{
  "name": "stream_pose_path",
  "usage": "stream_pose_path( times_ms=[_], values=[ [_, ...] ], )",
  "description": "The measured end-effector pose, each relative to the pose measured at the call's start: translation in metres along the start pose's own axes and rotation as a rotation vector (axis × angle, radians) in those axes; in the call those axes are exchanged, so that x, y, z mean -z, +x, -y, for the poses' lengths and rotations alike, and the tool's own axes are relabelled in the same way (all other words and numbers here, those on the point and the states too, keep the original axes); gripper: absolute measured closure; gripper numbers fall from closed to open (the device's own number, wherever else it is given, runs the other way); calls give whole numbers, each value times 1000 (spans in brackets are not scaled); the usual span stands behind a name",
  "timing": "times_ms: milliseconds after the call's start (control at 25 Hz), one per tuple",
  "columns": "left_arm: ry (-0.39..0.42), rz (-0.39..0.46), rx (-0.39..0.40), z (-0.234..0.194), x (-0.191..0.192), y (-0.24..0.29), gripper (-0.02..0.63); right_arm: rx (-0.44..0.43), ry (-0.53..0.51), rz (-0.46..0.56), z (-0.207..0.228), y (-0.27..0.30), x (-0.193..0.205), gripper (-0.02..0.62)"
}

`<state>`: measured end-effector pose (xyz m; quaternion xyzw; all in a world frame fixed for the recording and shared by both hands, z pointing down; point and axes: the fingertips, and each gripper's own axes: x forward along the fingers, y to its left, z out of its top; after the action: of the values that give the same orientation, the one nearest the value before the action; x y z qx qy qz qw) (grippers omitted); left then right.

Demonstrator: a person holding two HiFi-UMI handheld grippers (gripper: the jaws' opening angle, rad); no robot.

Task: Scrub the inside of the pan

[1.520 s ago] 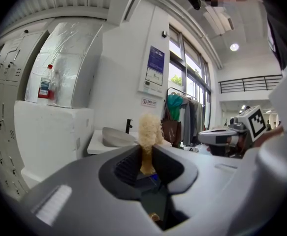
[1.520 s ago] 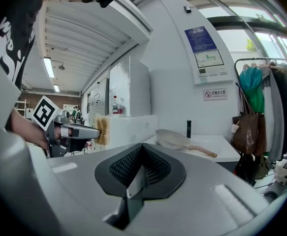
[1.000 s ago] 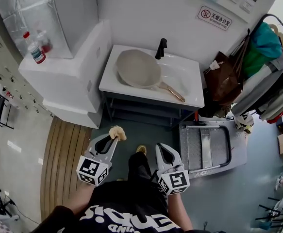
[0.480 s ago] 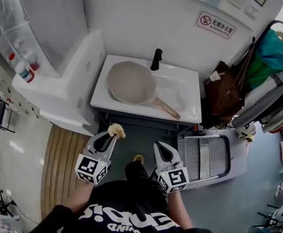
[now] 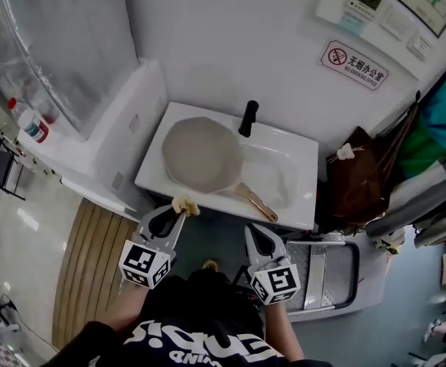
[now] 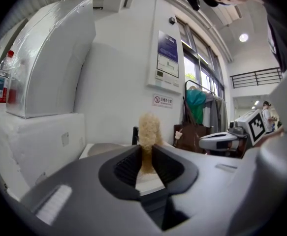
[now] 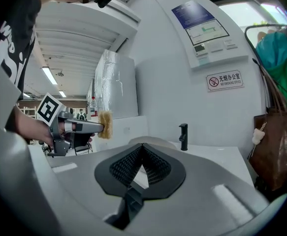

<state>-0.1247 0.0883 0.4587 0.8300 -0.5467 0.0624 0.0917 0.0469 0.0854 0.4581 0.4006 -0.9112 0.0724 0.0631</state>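
The pan lies in the sink, apart from the left claw clamped on a tan scrubber and from the empty, closed right claw.

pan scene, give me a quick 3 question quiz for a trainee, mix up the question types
1. True or false: the right gripper holds the tan scrubber.
2. Where is the pan? A) on the sink, left of the black faucet; B) on the floor; C) held between a gripper's jaws.
3. Fill in: the right gripper's jaws are ____.

Key: 1 false, the left gripper has its jaws shut on the scrubber; 2 A; 3 shut, with nothing between them.
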Motion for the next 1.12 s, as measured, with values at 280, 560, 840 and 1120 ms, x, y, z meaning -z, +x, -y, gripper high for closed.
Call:
stream_pose_path(
  times_ms=[280,560,840,1120],
  values=[
    [-1,-30,-32,-9,0,23,543,-76,13,-19,15,27,2,586],
    [20,-33,-23,-30,-7,52,545,-48,8,-28,34,47,2,586],
    [49,-17,57,-48,-30,93,545,38,3,-2,59,64,-14,586],
    [79,-11,146,-66,-45,130,545,121,10,18,79,82,-22,586]
  ],
)
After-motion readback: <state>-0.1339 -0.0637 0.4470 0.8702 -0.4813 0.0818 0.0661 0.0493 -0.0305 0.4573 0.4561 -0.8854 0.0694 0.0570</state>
